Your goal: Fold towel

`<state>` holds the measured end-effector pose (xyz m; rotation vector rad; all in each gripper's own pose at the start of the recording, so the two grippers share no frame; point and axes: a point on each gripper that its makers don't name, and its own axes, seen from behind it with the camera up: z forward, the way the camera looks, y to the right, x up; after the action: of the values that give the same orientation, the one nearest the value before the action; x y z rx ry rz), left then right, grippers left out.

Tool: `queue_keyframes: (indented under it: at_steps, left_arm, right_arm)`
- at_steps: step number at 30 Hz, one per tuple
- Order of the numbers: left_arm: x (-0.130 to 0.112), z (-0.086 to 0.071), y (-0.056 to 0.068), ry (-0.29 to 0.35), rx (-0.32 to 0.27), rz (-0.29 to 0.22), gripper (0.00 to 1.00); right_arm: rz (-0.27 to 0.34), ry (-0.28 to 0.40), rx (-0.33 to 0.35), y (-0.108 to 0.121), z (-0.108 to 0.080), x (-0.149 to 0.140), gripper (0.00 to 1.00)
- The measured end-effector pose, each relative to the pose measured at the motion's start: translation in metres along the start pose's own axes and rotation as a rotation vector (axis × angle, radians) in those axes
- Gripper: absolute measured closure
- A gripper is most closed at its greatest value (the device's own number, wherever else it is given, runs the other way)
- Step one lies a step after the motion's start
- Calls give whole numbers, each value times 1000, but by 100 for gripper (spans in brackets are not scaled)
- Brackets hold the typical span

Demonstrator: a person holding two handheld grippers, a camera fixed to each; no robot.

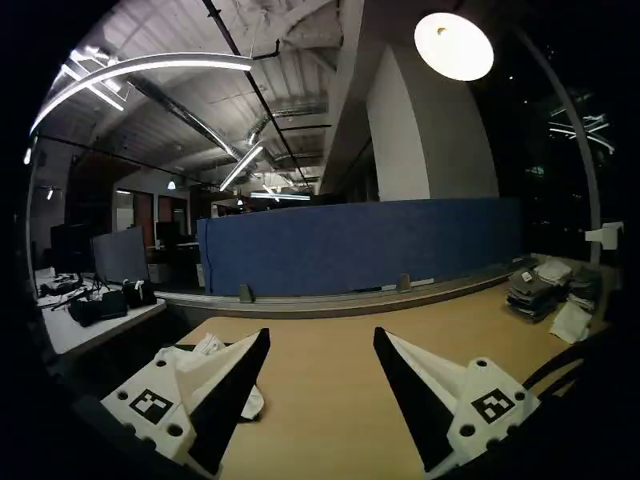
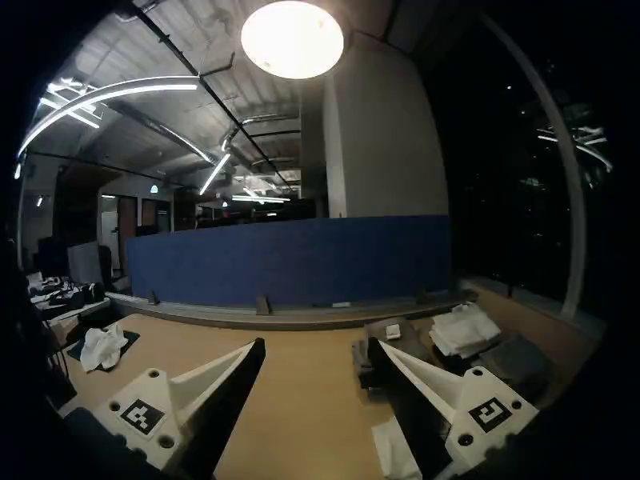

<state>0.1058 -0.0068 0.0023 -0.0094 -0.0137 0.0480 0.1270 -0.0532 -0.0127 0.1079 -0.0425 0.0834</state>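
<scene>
My left gripper is open above the wooden table, nothing between its fingers. A crumpled white towel lies on the table just behind its left finger, partly hidden by it. In the right gripper view the same crumpled white towel lies far off at the table's left end on a dark cloth. My right gripper is open and empty over the table. Behind its right finger is a pile of folded towels, grey and white.
A blue partition runs along the table's far edge. A stack of folded grey and white towels sits at the far right. A white cloth lies near the right gripper's finger. A desk with dark equipment stands to the left.
</scene>
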Motion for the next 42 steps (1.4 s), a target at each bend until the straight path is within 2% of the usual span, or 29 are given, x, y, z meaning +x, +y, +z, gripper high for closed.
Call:
queue_keyframes:
  at_steps: [12, 21, 27, 38, 42]
  left_arm:
    - [-35, 2, -7, 29, 17, -14, 4]
    - [-66, 4, 6, 25, 14, -35, 4]
    - [-82, 4, 7, 23, 17, -40, 4]
    - [-93, 1, 0, 22, 26, -83, 4]
    - [-93, 1, 1, 21, 27, -75, 4]
  right_arm:
    - [-5, -10, -70, 21, 5, -6, 0]
    - [-31, -16, -69, 19, 9, -15, 0]
    - [-29, 1, -59, 15, 12, -16, 0]
    - [-24, 10, -57, 16, 13, -20, 0]
    - [-23, 14, -56, 16, 13, -19, 0]
